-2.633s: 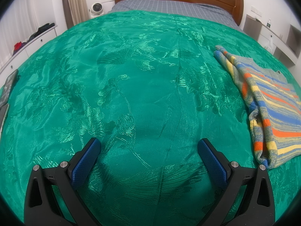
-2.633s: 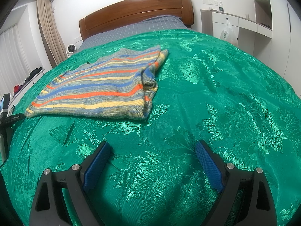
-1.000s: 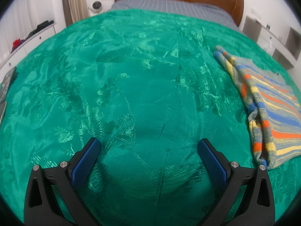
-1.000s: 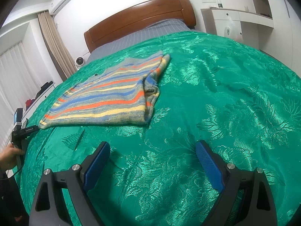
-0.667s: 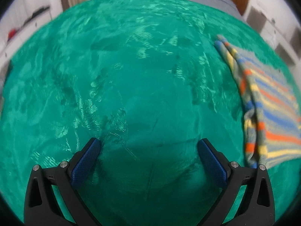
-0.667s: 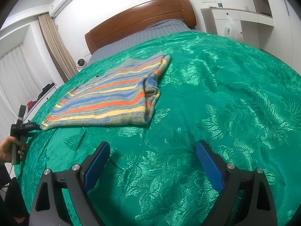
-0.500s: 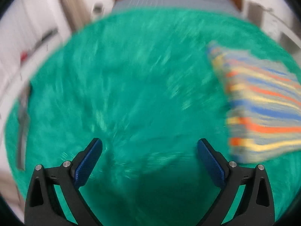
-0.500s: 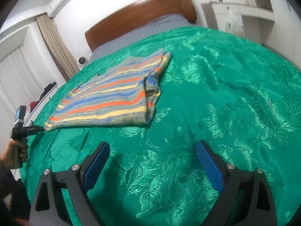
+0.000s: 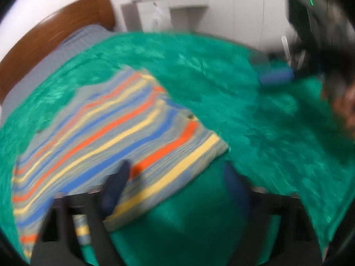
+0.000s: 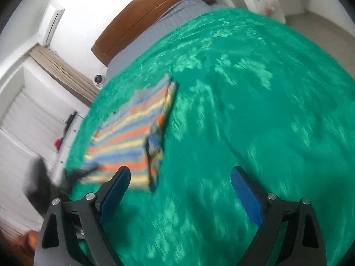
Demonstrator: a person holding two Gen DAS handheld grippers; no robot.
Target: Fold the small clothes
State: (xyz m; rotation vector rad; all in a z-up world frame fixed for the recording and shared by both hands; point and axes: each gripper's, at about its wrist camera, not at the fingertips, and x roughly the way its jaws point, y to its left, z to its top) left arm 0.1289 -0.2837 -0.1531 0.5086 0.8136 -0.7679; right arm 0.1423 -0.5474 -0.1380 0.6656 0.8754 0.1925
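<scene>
A folded striped knit sweater (image 9: 106, 133) lies flat on the green satin bedcover (image 9: 255, 122). My left gripper (image 9: 175, 184) hovers over the sweater's near edge, and its jaws are closing. The hem runs between the blue pads, with the left fingertip (image 9: 117, 181) over the stripes; no pad visibly presses the knit. The picture is blurred by motion. In the right wrist view the sweater (image 10: 131, 133) lies ahead and to the left. My right gripper (image 10: 179, 188) is open over bare bedcover (image 10: 266, 110), and the left gripper (image 10: 73, 175) shows as a dark blur at the sweater's near left corner.
A wooden headboard (image 10: 155, 8) and grey sheet (image 10: 177, 13) are at the far end of the bed. White cabinets (image 9: 221, 17) stand to the right, a curtain (image 10: 62, 73) and white drawers (image 10: 26, 122) to the left. The right gripper's blue pad (image 9: 275, 77) is in the left wrist view.
The left gripper swept right across the bed to the sweater's near edge, rolled, and its jaws narrowed. The right gripper tilted and shifted, so the sweater now lies closer to its left finger.
</scene>
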